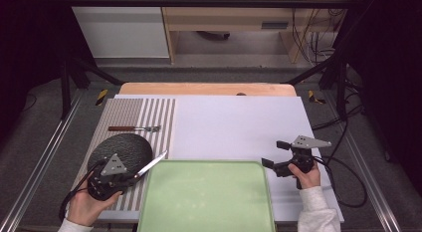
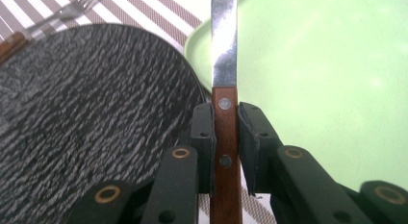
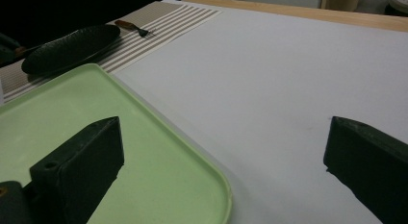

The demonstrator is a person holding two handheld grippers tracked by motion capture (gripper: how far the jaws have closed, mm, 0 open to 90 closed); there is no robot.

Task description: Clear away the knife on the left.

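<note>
while its wooden handle is sitting clamped between the left gripper (image 1: 133,178) jaws, the knife (image 1: 151,165) is pointing its blade over the green tray (image 1: 209,202) edge, beside the black plate (image 1: 121,149). right gripper (image 1: 275,153) is hovering wide open, gripping nothing, over the white table (image 1: 234,122).

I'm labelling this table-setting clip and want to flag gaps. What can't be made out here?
- Knife tip: cut off by the top edge in the left gripper view.
- Knife handle end: hidden between the left tool's jaws, high view.
- Fork tines: too small in the high view, blurred in the right gripper view.
- Green tray near edge: cut off at the bottom, high view.
</note>
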